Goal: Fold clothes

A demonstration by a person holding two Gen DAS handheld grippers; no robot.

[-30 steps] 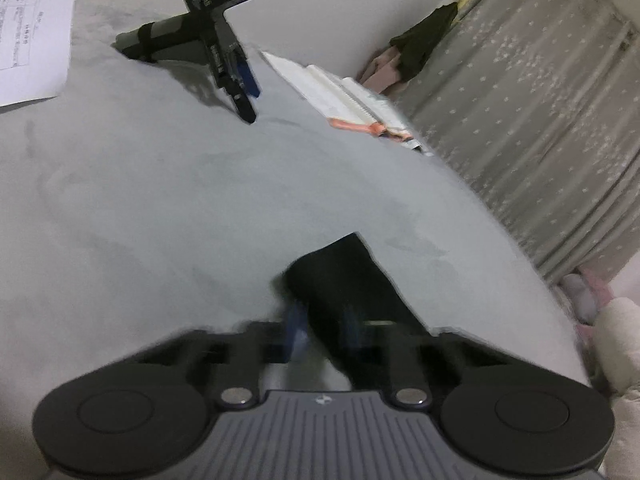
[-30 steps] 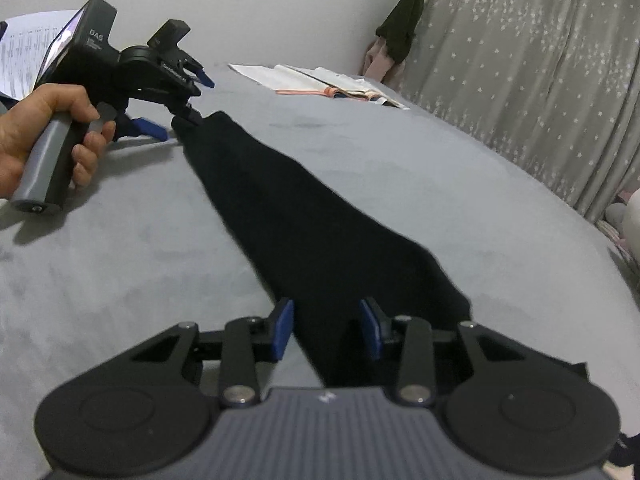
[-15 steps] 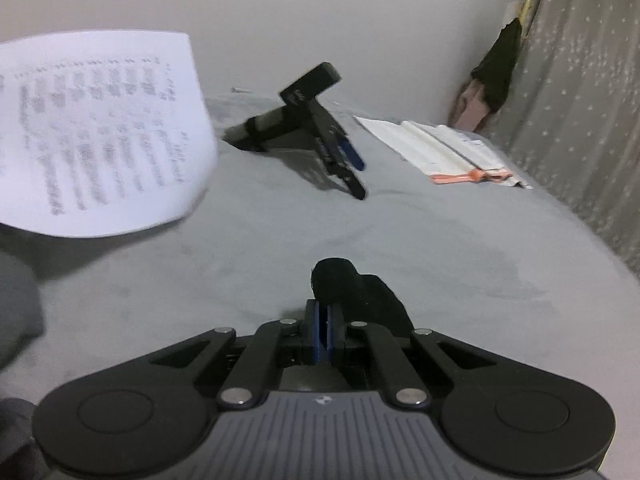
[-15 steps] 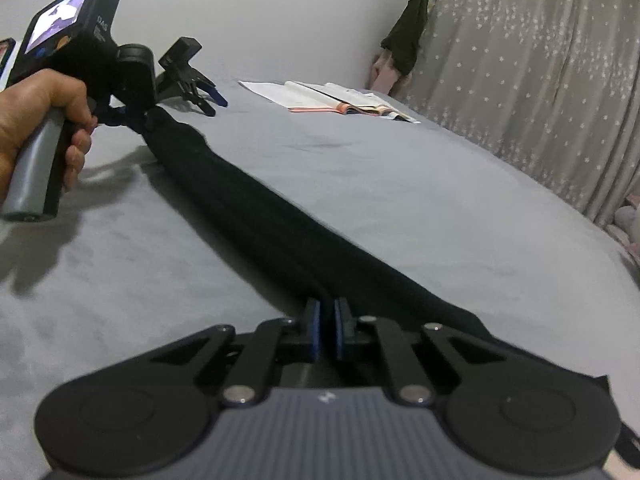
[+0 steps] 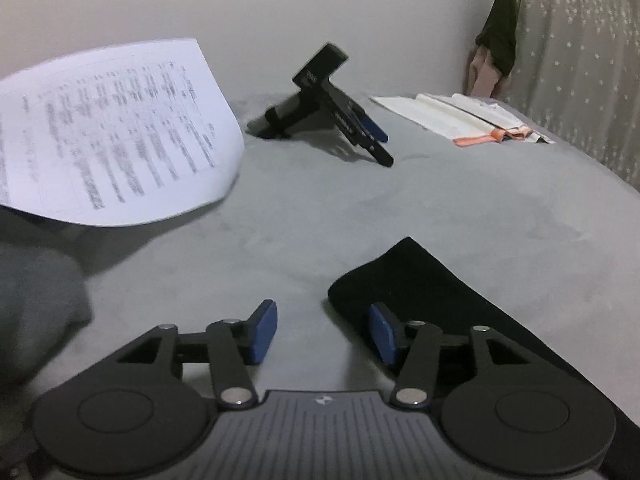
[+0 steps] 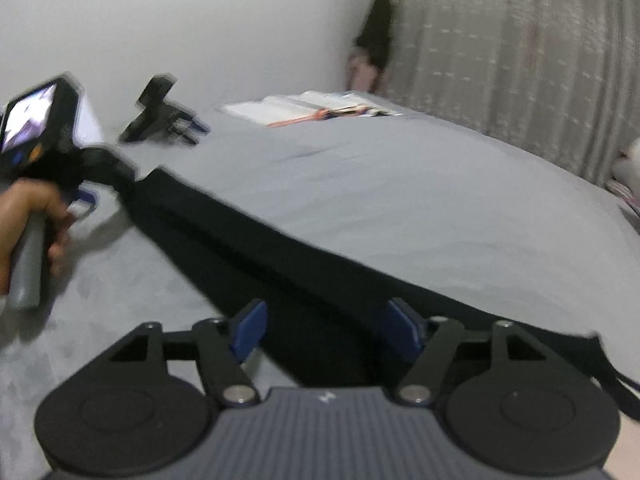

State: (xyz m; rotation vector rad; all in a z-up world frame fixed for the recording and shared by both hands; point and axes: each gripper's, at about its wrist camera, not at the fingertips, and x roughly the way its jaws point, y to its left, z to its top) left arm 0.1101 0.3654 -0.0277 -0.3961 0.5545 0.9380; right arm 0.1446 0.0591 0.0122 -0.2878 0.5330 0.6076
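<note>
**Item: black garment** [image 6: 280,256]. Lying as a long narrow band across the grey bed [image 6: 400,184], running from the near right end up to the far left end. Already doubled lengthwise, by the look of it.

**Left hand-held gripper** [image 5: 322,330]. Jaws opening, standing partway apart. The garment's end [image 5: 404,280] is lying flat on the bed beside the right pad [image 5: 380,334]; nothing is being pressed between the pads. In the right wrist view a hand [image 6: 28,216] is holding this tool at the band's far end.

**Right hand-held gripper** [image 6: 324,330]. Jaws opening, standing wide. The cloth is passing under and between the pads, but they are not pinching it.

**Other items.** A spare gripper [image 5: 332,100] is resting on the bed beyond; a printed sheet [image 5: 112,132] is at the left; open books [image 5: 464,118] are lying near the curtain [image 5: 580,60].

**Step in hand.** Judged as a release: both ends are being let go with the band laid out straight.

**Next move.** Probably calling for a fresh pinch on one end, carrying it over toward the other to halve the length, keeping edges aligned and the cloth from dragging.
</note>
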